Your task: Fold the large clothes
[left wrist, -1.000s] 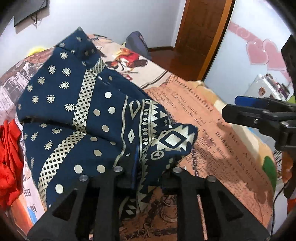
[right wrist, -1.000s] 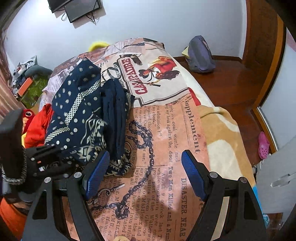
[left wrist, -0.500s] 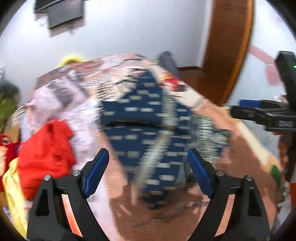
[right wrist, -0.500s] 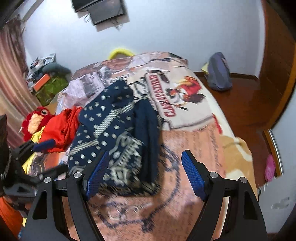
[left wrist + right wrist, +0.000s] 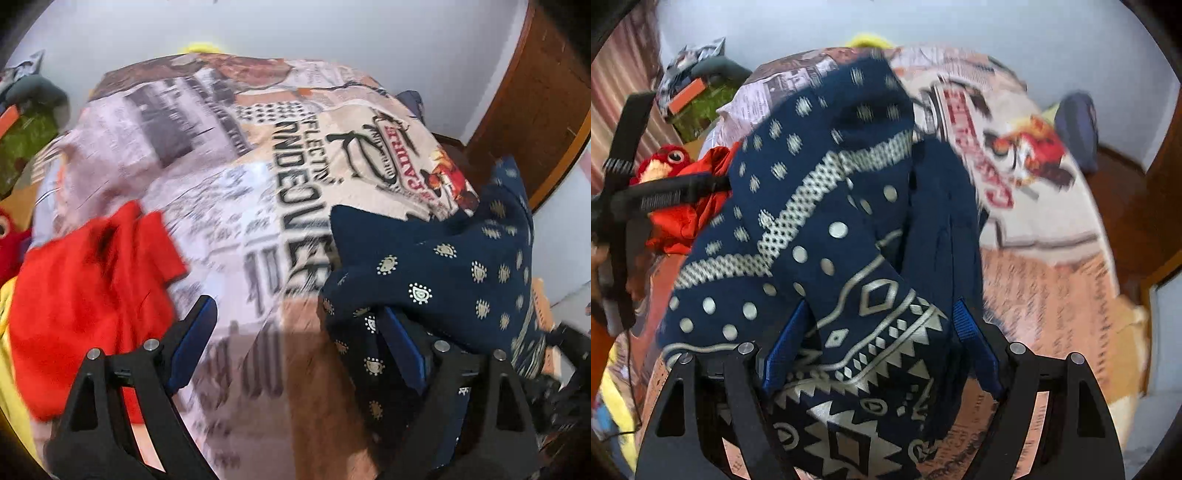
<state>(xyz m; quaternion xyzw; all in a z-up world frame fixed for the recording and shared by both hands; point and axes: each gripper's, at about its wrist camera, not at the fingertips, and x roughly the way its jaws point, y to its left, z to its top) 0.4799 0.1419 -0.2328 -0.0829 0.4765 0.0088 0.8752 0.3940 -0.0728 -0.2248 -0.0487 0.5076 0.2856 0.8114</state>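
Note:
A navy garment with silver dots and geometric bands (image 5: 827,236) lies bunched on the printed bedspread (image 5: 258,177). In the right wrist view my right gripper (image 5: 882,354) is open, its blue pads on either side of a raised fold of the patterned hem, which fills the gap between them. In the left wrist view my left gripper (image 5: 299,339) is open and empty above the bedspread; the navy garment (image 5: 436,266) drapes over its right finger (image 5: 402,347). The left gripper also shows at the left edge of the right wrist view (image 5: 646,192).
A red garment (image 5: 85,295) lies left of the left gripper, with yellow cloth at the frame's left edge. A red plush toy (image 5: 665,158) sits behind it. A wooden door (image 5: 535,103) and a dark bag (image 5: 1075,118) on the floor stand far right.
My left gripper let go of the navy garment's corner, opened, and swung left toward the red garment. My right gripper moved in over the navy hem, which now sits between its open fingers.

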